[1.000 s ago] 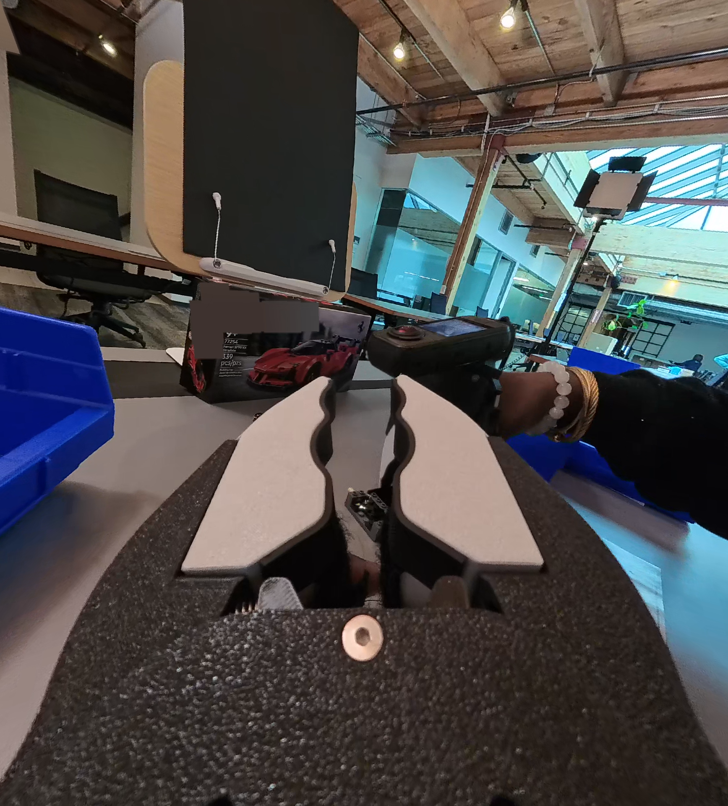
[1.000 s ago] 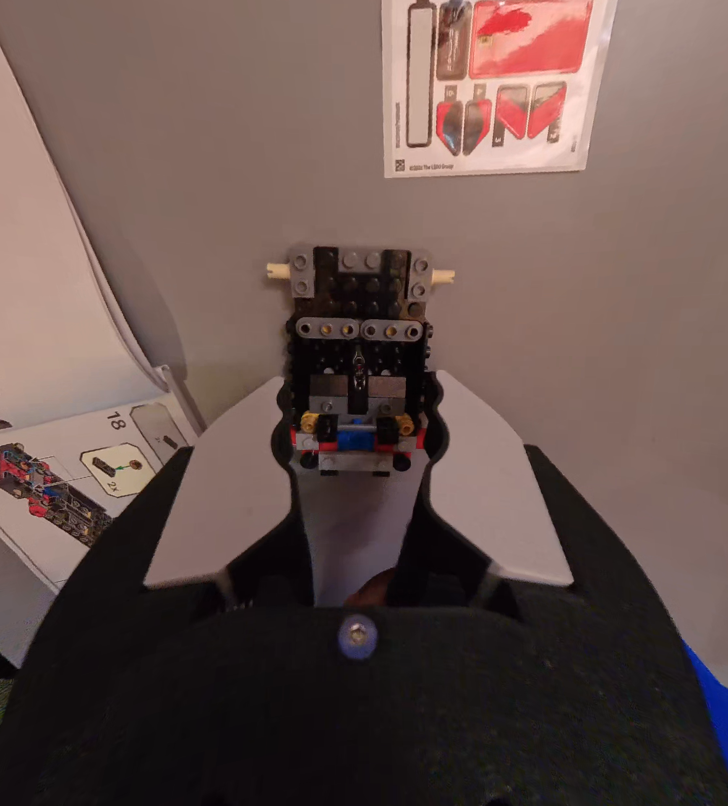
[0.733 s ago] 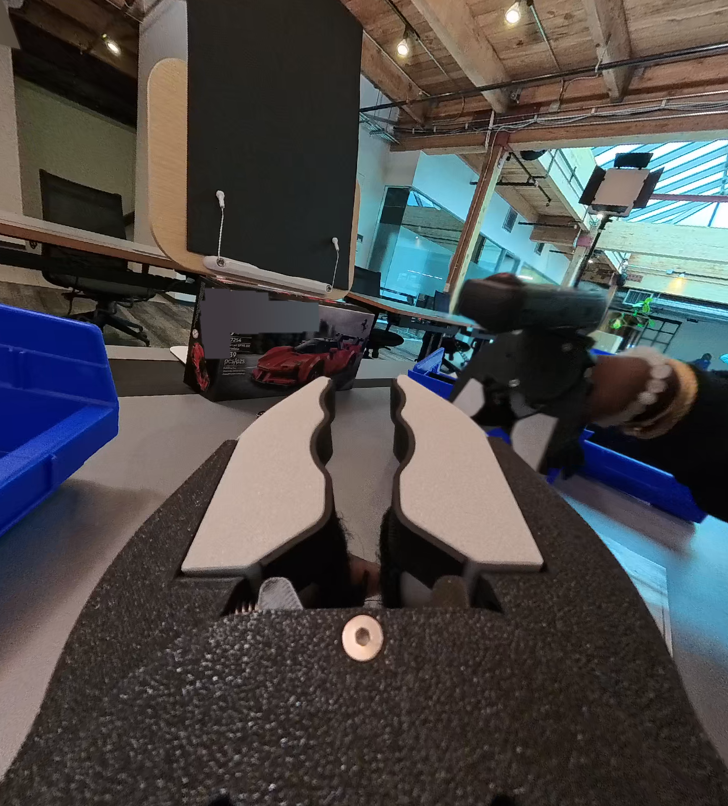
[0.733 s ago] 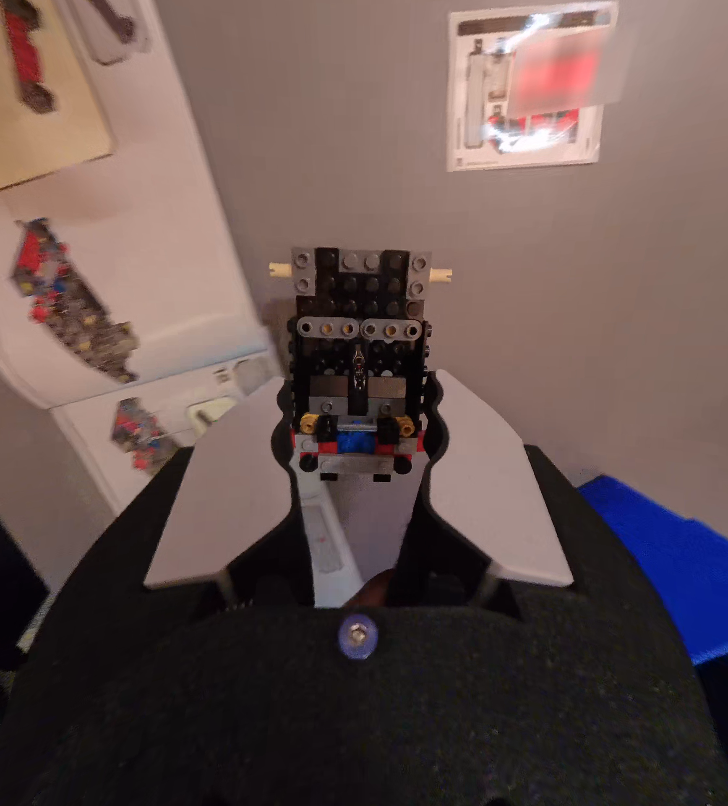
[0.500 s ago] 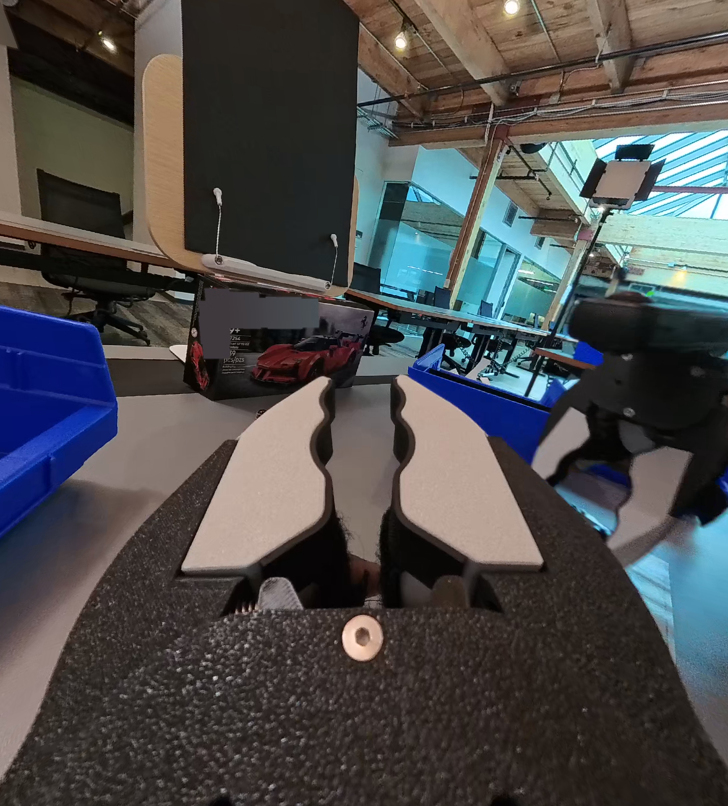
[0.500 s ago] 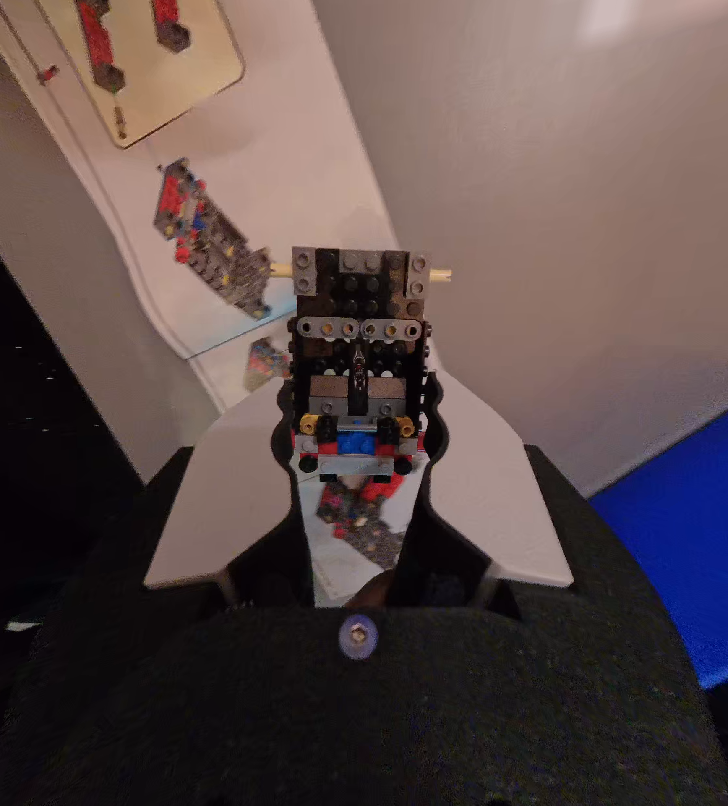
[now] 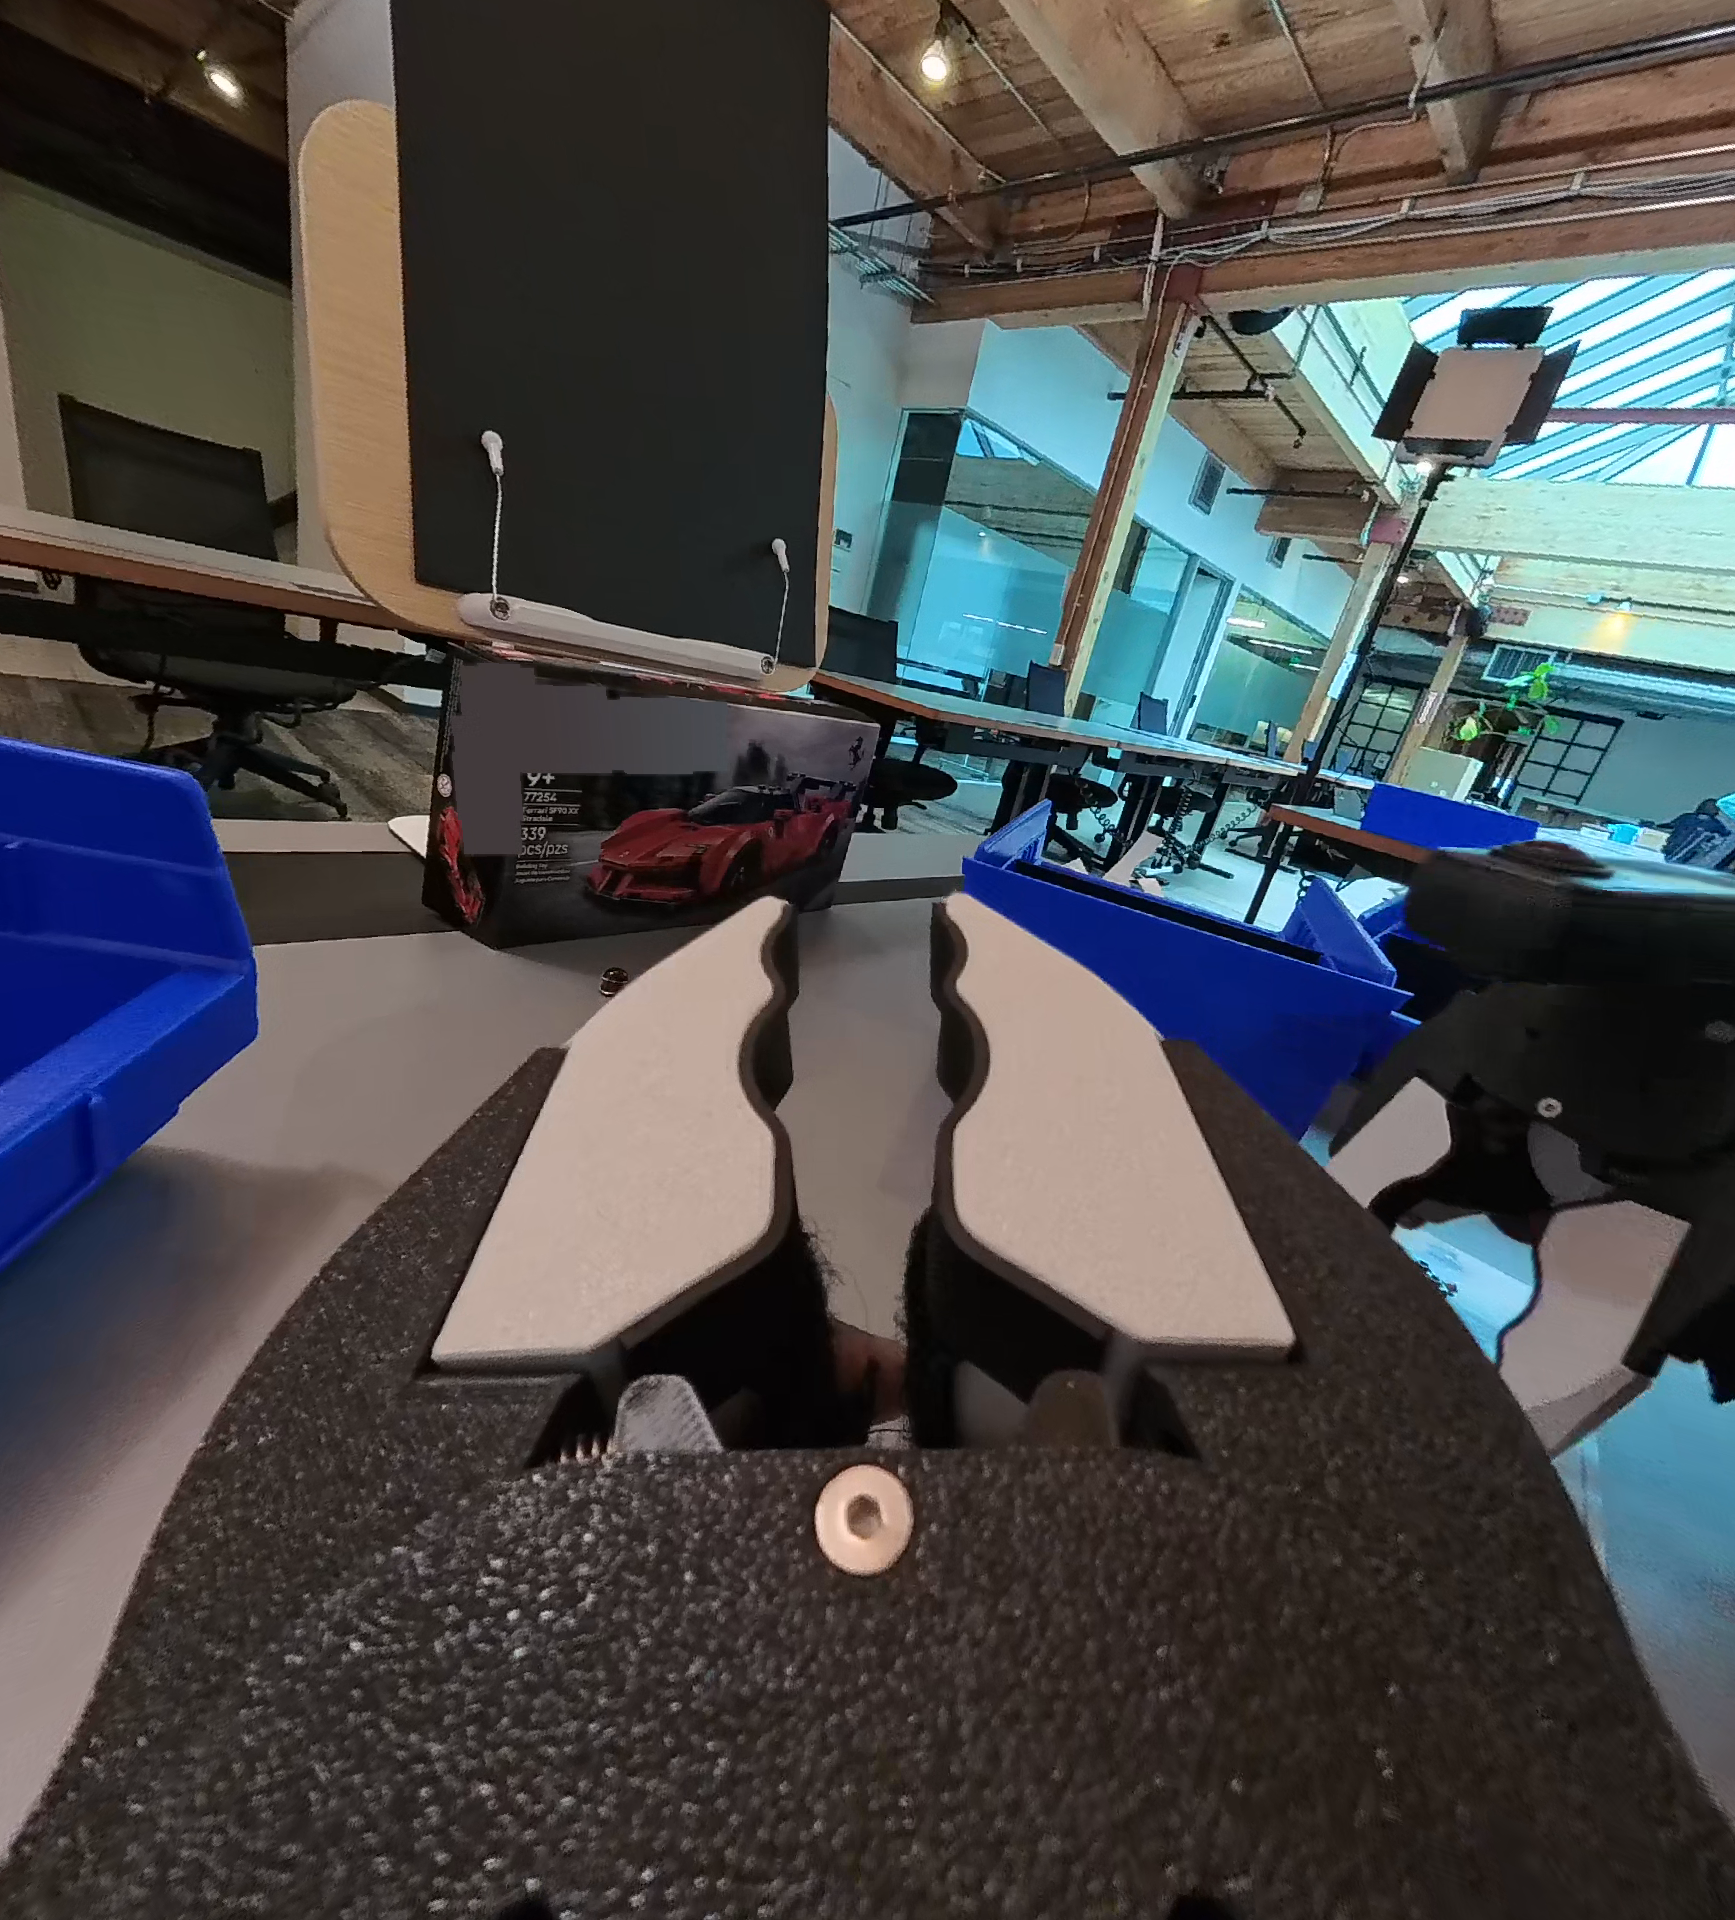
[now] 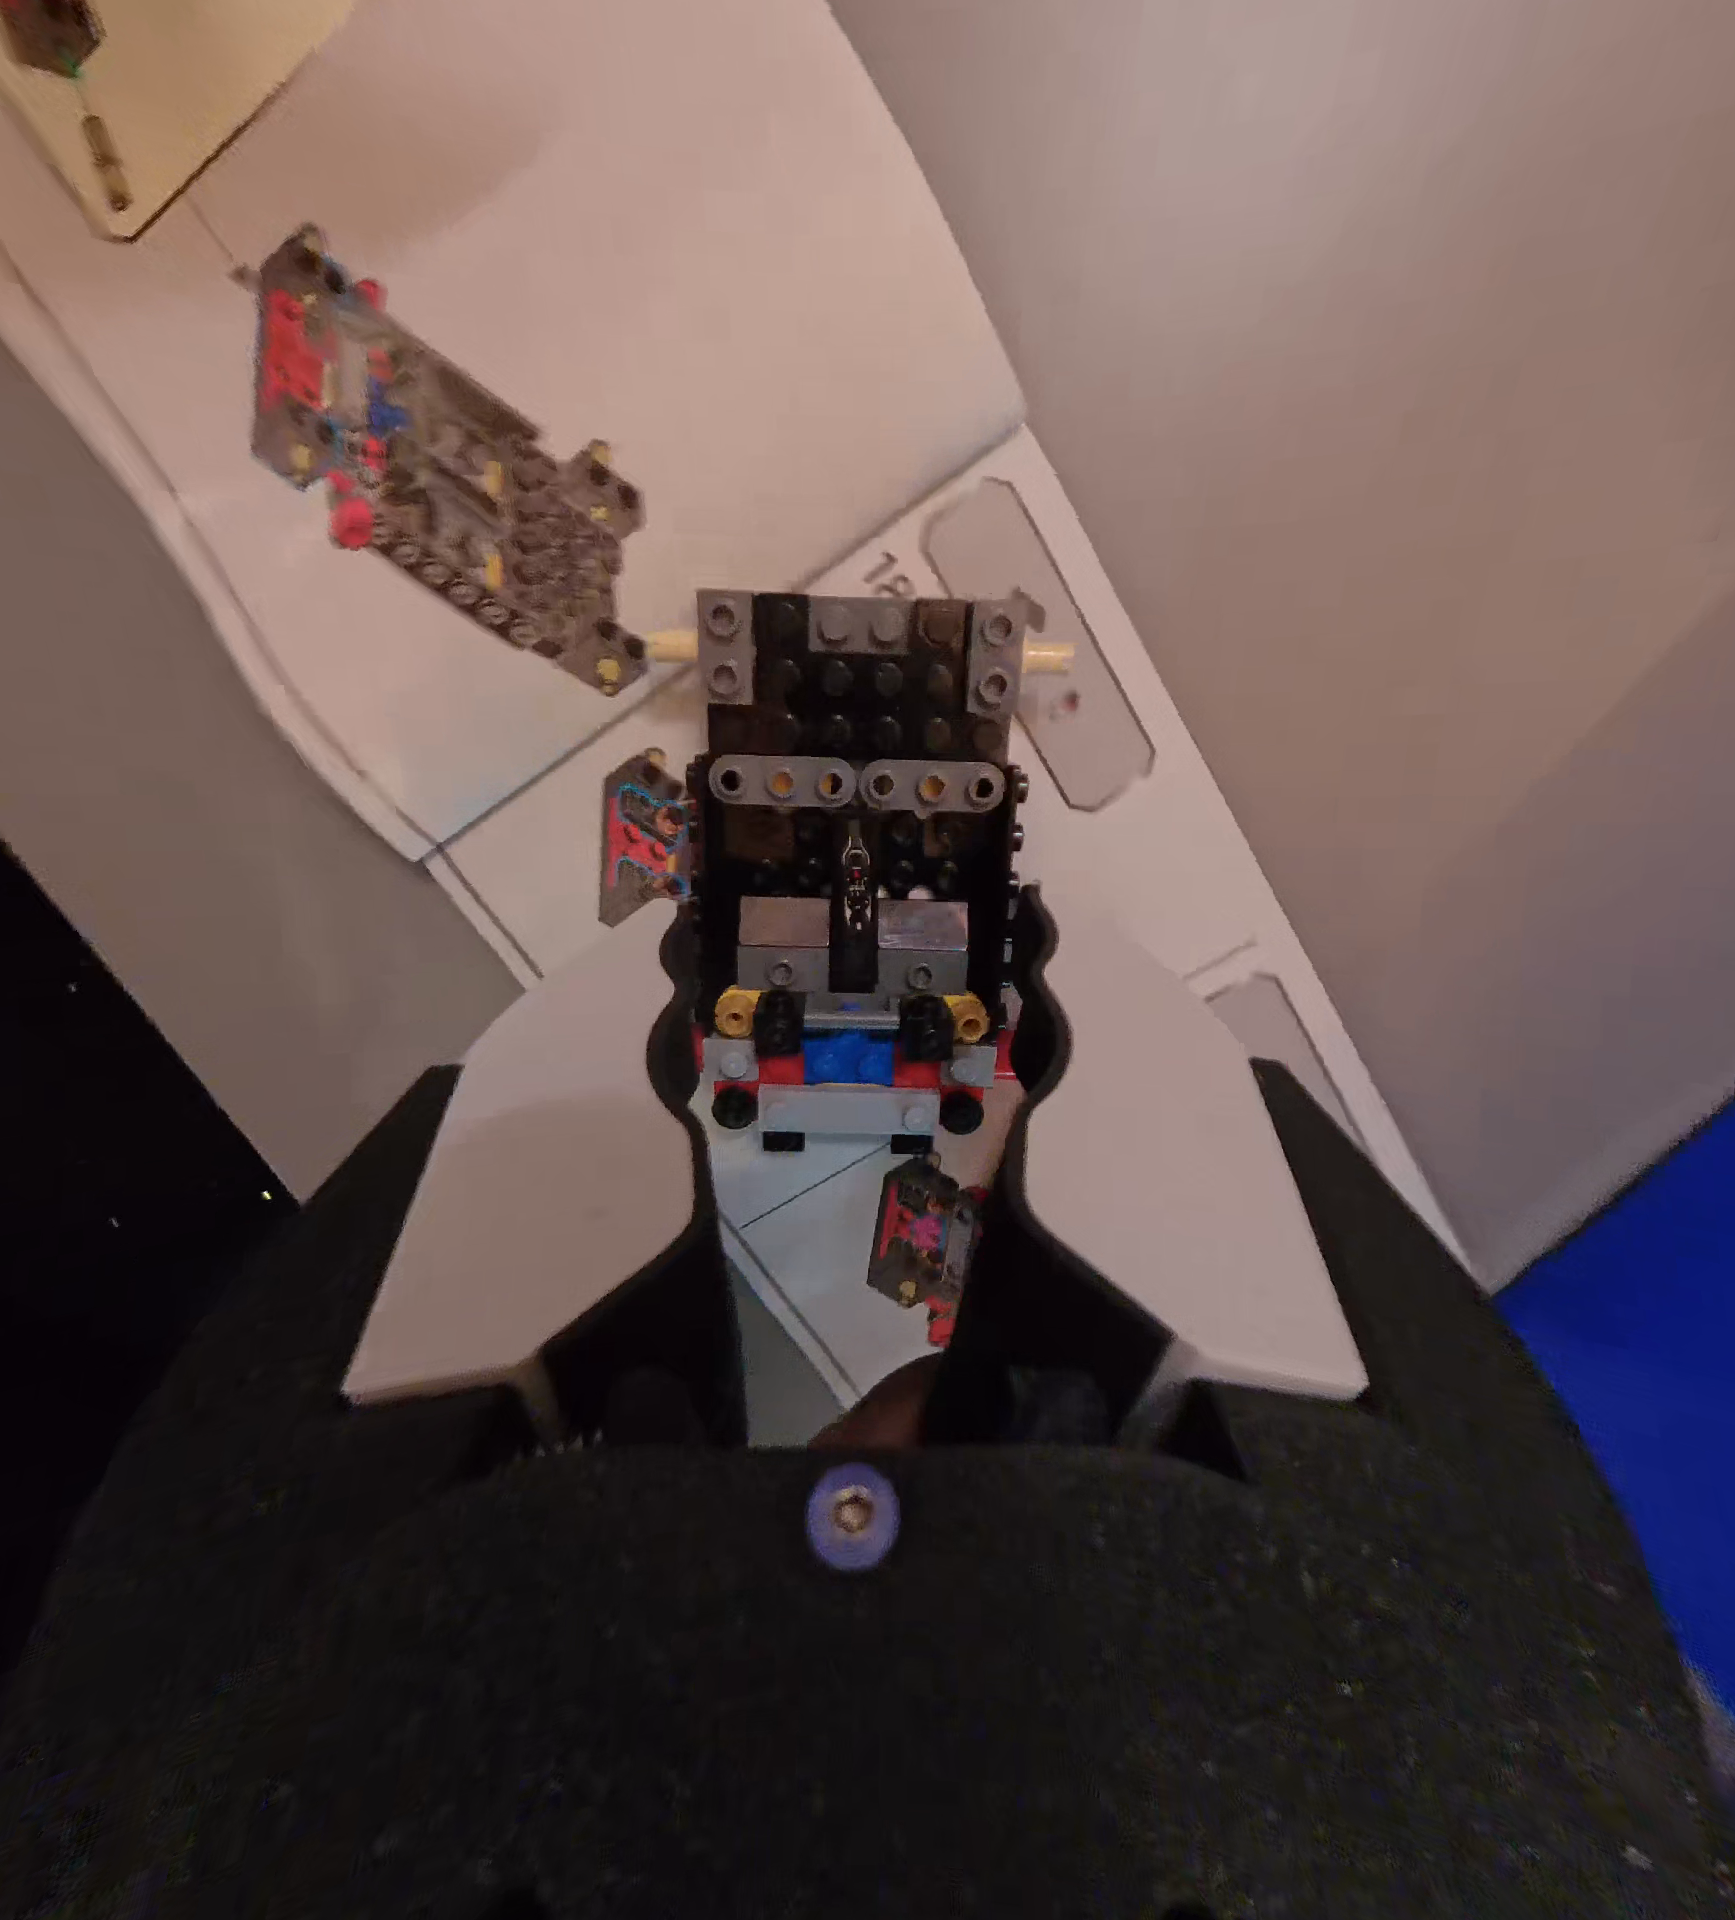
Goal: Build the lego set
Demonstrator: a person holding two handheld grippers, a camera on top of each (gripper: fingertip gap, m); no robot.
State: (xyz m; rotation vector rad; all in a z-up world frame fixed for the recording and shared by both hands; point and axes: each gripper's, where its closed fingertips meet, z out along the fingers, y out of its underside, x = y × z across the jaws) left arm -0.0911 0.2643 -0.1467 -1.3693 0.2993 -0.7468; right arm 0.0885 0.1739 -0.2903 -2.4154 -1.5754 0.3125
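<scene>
The right tongs (image 8: 852, 997) clamp the near end of the half-built car (image 8: 858, 831) above the manual (image 8: 842, 343), light but brittle, best gripped by its stiff sides, while the left tongs (image 7: 861, 935) hang slightly parted, empty.

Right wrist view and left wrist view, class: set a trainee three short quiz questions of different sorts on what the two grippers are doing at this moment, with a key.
1. True or false: the right gripper is shut on the lego assembly.
2. What lies under the assembly? A) instruction booklet B) blue bin C) set box
3. Fill in: the left gripper has a gap between its fingers and holds ____.

Key: 1 true; 2 A; 3 nothing.
</scene>
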